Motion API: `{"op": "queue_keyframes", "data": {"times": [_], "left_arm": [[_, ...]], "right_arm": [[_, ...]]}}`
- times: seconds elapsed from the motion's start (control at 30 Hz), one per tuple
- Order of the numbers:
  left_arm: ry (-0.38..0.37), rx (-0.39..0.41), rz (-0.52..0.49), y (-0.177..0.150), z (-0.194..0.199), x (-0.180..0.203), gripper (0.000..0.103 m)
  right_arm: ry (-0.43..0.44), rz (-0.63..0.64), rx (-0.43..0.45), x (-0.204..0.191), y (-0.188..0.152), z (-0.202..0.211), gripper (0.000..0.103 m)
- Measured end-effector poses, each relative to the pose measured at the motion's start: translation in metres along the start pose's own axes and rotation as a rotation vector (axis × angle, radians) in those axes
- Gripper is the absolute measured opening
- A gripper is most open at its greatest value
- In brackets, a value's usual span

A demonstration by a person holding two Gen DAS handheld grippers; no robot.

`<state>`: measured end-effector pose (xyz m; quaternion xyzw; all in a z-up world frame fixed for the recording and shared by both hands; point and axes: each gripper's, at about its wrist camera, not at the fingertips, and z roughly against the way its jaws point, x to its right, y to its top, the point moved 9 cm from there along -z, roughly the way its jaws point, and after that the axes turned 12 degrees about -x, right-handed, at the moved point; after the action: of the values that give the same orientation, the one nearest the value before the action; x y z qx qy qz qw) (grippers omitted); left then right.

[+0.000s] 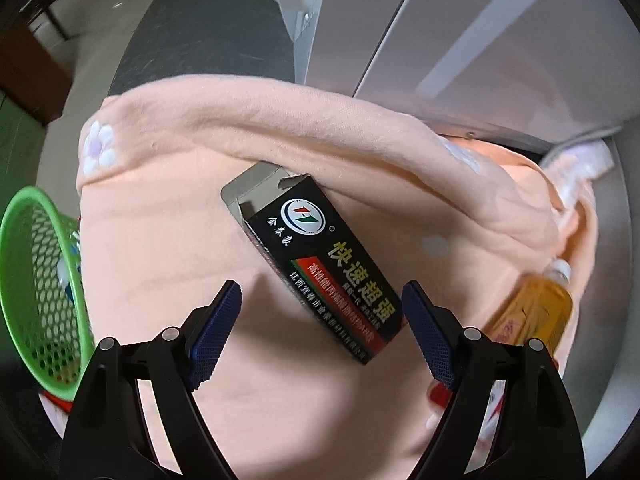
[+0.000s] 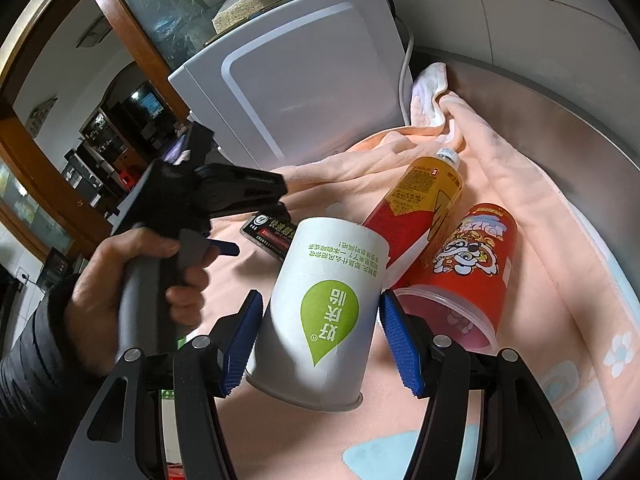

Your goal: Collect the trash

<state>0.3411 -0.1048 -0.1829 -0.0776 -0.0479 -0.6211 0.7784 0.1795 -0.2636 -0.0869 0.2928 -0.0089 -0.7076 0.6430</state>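
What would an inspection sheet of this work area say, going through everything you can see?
Surface: peach blanket with flower prints, rumpled at the far edge.
Job's things: black carton, white paper cup, yellow bottle, red snack tub, all lying on the blanket; green mesh basket at the left edge.
Clutter: nothing seen.
Grippers: left gripper open above the carton; right gripper open, straddling the cup.
Cables: white cord behind the white appliance.
Surroundings: wooden door frame, tiled wall.

One box, bottle, two cups.
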Motion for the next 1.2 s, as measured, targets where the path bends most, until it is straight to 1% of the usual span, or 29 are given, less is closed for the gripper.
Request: {"op": "queue_keyframes", "data": {"times": [0.03, 0.13, 0.2, 0.23, 0.3, 0.33, 0.37, 0.4, 0.43, 0.47, 0.53, 0.63, 0.7, 0.8, 0.87, 0.97, 1.03, 1.07, 1.13, 1.2], "left_arm": [[0.010, -0.002, 0.010, 0.001, -0.005, 0.005, 0.082], [0.030, -0.013, 0.060, 0.003, -0.013, 0.003, 0.082], [0.045, -0.022, 0.092, 0.005, -0.024, 0.012, 0.083], [0.042, -0.029, 0.109, 0.005, -0.026, 0.013, 0.083], [0.058, -0.024, 0.113, 0.004, -0.027, 0.016, 0.082], [0.068, -0.017, 0.101, 0.003, -0.026, 0.019, 0.081], [0.069, -0.012, 0.089, 0.001, -0.023, 0.017, 0.075], [0.060, -0.011, 0.076, -0.001, -0.022, 0.019, 0.069], [0.047, -0.013, 0.067, -0.002, -0.021, 0.022, 0.066], [0.027, -0.020, 0.051, -0.002, -0.025, 0.033, 0.061], [0.026, -0.026, 0.008, -0.005, -0.021, 0.029, 0.060], [-0.014, -0.041, -0.012, -0.002, -0.025, 0.035, 0.060], [-0.027, -0.047, -0.021, -0.001, -0.024, 0.029, 0.061], [-0.012, -0.052, -0.050, 0.000, -0.026, 0.032, 0.067], [-0.023, -0.056, -0.041, 0.000, -0.028, 0.032, 0.067], [-0.016, -0.054, -0.053, 0.003, -0.029, 0.031, 0.068], [-0.015, -0.047, -0.059, 0.003, -0.028, 0.033, 0.066], [-0.011, -0.042, -0.070, 0.003, -0.029, 0.039, 0.065], [-0.019, -0.037, -0.099, 0.001, -0.027, 0.037, 0.063], [-0.034, -0.035, -0.121, -0.009, -0.027, 0.032, 0.058]], "right_arm": [[0.000, -0.003, 0.000, 0.001, -0.001, 0.000, 0.058], [-0.002, -0.011, -0.002, 0.006, -0.003, 0.001, 0.058], [-0.006, -0.014, -0.005, 0.008, -0.004, 0.000, 0.058], [-0.007, -0.016, -0.006, 0.009, -0.005, 0.000, 0.058], [-0.009, -0.021, -0.006, 0.011, -0.006, 0.001, 0.058], [-0.010, -0.023, -0.006, 0.012, -0.007, 0.001, 0.058], [-0.010, -0.024, -0.005, 0.013, -0.007, 0.001, 0.058], [-0.011, -0.024, -0.005, 0.013, -0.008, 0.002, 0.058], [-0.011, -0.024, -0.005, 0.013, -0.008, 0.003, 0.058], [-0.012, -0.024, -0.004, 0.013, -0.009, 0.003, 0.058], [-0.012, -0.025, -0.001, 0.014, -0.009, 0.005, 0.058], [-0.009, -0.029, 0.000, 0.015, -0.009, 0.004, 0.058], [-0.006, -0.031, -0.003, 0.015, -0.010, 0.002, 0.058], [0.002, -0.031, -0.007, 0.013, -0.010, 0.000, 0.058], [0.004, -0.031, -0.008, 0.012, -0.011, -0.001, 0.058], [0.007, -0.031, -0.012, 0.012, -0.012, -0.003, 0.058], [0.009, -0.032, -0.015, 0.012, -0.012, -0.005, 0.058], [0.010, -0.032, -0.016, 0.011, -0.013, -0.005, 0.058], [0.011, -0.029, -0.016, 0.010, -0.014, -0.005, 0.058], [0.014, -0.025, -0.015, 0.007, -0.016, -0.004, 0.058]]}}
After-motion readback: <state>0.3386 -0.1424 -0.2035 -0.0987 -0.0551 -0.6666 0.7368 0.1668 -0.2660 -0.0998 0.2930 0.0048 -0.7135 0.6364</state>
